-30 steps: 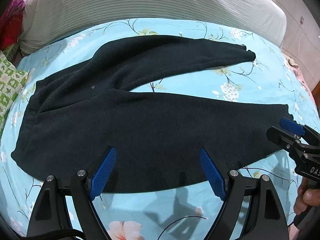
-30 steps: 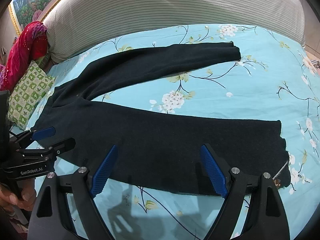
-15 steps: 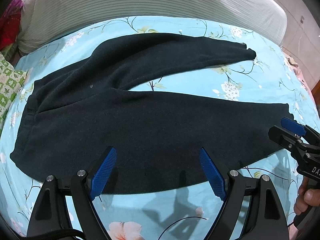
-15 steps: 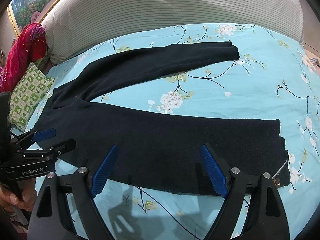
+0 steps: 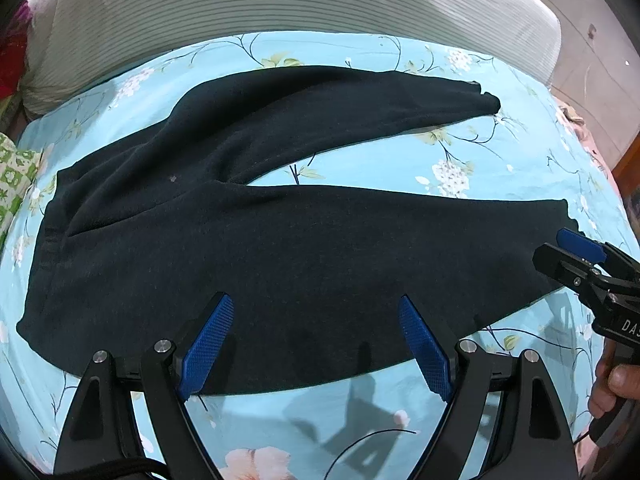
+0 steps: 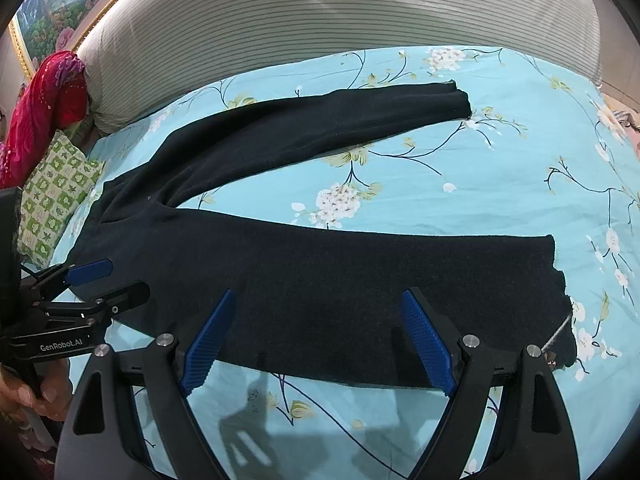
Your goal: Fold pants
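Black pants point(image 5: 300, 248) lie flat on the bed, waistband to the left and both legs spread apart in a V toward the right. My left gripper point(image 5: 314, 304) is open and hovers over the near edge of the near leg, toward the hip. My right gripper point(image 6: 318, 296) is open above the same edge of the pants point(image 6: 340, 272), closer to the cuff. Each view catches the other tool: the right gripper point(image 5: 550, 246) beside the near cuff, the left gripper point(image 6: 128, 278) by the waistband. Neither holds cloth.
A turquoise floral sheet point(image 6: 520, 160) covers the bed. A striped padded headboard point(image 6: 340, 12) runs along the far side. A green patterned pillow point(image 6: 56, 196) and a red cloth point(image 6: 44, 108) sit at the far left. A hand point(image 5: 616, 384) grips the right tool.
The left wrist view has swung slightly to the right, so less of the green pillow shows. Both grippers stay open above the near leg, and the pants have not moved.
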Available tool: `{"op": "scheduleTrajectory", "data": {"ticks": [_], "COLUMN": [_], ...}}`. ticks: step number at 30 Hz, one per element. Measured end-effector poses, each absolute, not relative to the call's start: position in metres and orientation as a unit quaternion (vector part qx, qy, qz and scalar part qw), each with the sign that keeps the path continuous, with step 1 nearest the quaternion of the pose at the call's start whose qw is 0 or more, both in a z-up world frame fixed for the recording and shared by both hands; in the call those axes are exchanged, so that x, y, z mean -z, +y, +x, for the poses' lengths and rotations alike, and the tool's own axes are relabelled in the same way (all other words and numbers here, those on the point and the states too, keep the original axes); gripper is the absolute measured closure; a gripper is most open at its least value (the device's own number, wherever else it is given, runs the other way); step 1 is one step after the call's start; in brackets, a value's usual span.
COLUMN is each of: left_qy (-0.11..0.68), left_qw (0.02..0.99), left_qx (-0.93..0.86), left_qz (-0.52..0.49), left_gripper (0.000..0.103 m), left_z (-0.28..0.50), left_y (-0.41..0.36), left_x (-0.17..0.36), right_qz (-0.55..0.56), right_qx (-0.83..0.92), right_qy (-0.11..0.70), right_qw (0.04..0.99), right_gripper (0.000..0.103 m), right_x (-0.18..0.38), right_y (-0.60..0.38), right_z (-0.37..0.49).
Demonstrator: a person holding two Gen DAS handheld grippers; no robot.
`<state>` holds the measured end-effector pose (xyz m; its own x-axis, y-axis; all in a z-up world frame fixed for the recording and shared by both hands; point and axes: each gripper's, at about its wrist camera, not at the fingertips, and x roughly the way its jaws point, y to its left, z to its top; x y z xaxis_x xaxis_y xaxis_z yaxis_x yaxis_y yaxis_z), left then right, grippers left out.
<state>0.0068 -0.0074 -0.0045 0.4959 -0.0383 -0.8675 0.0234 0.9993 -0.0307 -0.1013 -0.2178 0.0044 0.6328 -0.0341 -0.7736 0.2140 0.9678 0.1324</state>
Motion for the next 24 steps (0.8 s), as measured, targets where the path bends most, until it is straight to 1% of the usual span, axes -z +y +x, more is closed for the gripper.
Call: {"op": "scheduleTrajectory", "data": {"ticks": [4, 9, 15, 24], "left_qy": [0.506, 0.508, 0.51, 0.509], "left_qw": [0.862, 0.861, 0.859, 0.859], "left_qx": [0.021, 0.032, 0.039, 0.029], "left_qz": [-0.002, 0.007, 0.026, 0.041], "left_gripper": [0.018, 0.018, 0.018, 0.018], "left_z": [0.01, 0.012, 0.031, 0.1], "left_y": [-0.009, -0.009, -0.008, -0.006], "left_x": [0.005, 0.003, -0.005, -0.02], "right_qz": [0.141, 0.178, 0.169, 0.17], "right_qx": [0.053, 0.065, 0.081, 0.069], "right_qy": [0.401, 0.418, 0.413, 0.397], "right_qw": [0.904, 0.888, 0.891, 0.899], "right_gripper": [0.018, 0.018, 0.018, 0.018], "right_x": [-0.005, -0.005, -0.011, -0.033], "right_y": [-0.225, -0.233, -0.246, -0.303], "right_z": [-0.102, -0.102, -0.093, -0.043]}}
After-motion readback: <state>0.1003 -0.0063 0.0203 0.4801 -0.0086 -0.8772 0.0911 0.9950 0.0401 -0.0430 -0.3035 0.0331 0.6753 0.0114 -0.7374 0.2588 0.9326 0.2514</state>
